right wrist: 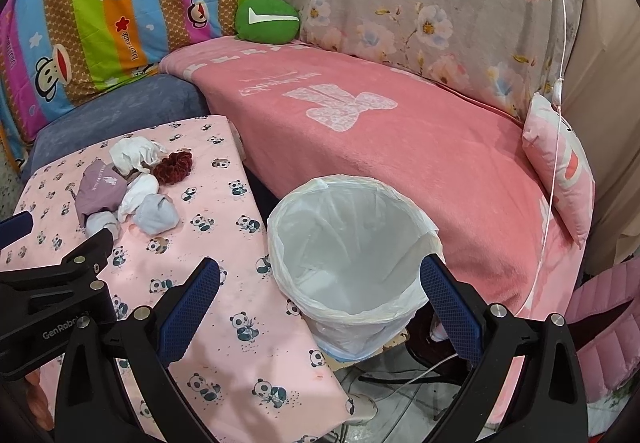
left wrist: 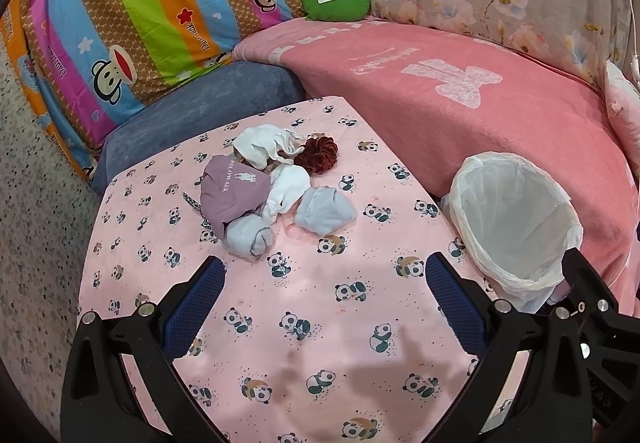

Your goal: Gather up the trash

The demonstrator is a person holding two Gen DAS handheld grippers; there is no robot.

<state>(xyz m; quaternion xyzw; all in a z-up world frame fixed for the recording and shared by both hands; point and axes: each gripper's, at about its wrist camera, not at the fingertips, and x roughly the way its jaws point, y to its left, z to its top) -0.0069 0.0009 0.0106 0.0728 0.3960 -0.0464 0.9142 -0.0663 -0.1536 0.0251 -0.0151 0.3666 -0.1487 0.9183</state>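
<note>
left gripper (left wrist: 324, 283) hovers over the near part of the panda-print table (left wrist: 304, 323), jaws spread wide, nothing between them. right gripper (right wrist: 320, 283) also wide and empty, hanging over the lined bin (right wrist: 352, 243), which stands off the table's right edge against the pink blanket (right wrist: 380, 147). bin looks empty apart from the liner

trash sits in one clump toward the far-left of the table: mauve printed cloth (left wrist: 234, 191), white crumpled piece (left wrist: 264, 147), dark red scrunchie (left wrist: 318, 155), a second white wad (left wrist: 286, 191), pale blue wad (left wrist: 326, 209) and a pale blue roll (left wrist: 250, 237). pieces touch or overlap, except the blue wad, which lies just beside the rest

step in hand, as i judge it: first pick, left side. the blue roll is nearest the left jaws and on the clump's edge, so it is the clean target. its long axis runs roughly near-to-far with a slight lean, rolled end toward the camera. better to straddle it across the short width, fingers either side, pressing down to the cloth before closing. soft fabric compresses, so close fully

risk: catching the mauve cloth that overlaps the roll's far end, or pinching the tablecloth. the blue wad is the fallback, no clear axis, any angle works
</note>
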